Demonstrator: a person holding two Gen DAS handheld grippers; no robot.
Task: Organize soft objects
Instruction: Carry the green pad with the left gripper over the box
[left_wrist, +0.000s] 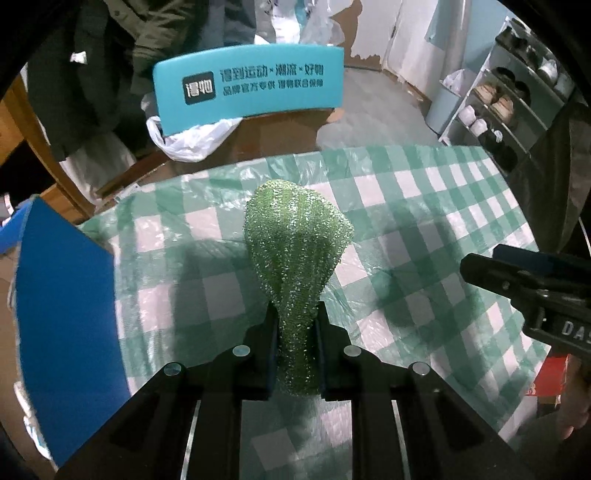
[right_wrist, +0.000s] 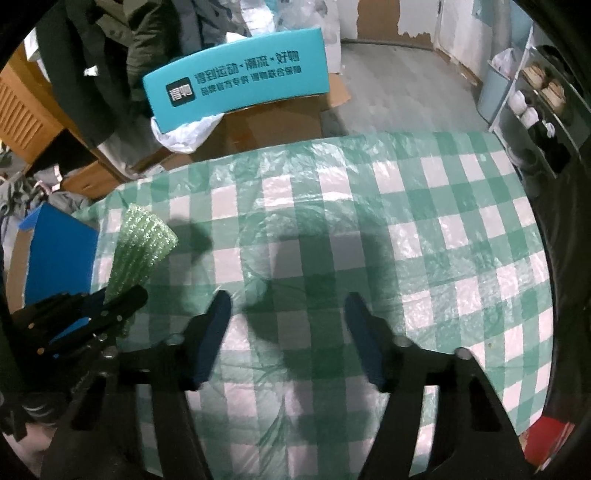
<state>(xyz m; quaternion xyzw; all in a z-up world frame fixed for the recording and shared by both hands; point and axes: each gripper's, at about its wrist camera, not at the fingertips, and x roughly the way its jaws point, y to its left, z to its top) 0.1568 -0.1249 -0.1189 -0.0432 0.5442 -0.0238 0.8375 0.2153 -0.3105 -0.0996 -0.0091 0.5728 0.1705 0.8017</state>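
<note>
Cloth (left_wrist: 295, 251), green and sparkly, sits clamped in your left gripper (left_wrist: 295, 332), its long axis running forward above the checked table (left_wrist: 424, 192); the blue bin (left_wrist: 62, 314), probably its destination, lies left. Your right gripper (right_wrist: 288, 325) hangs spread, holding nothing.

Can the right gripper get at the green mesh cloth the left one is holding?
Probably yes: the right gripper is open and nothing lies between it and the green mesh cloth, held up by the left gripper.
</note>
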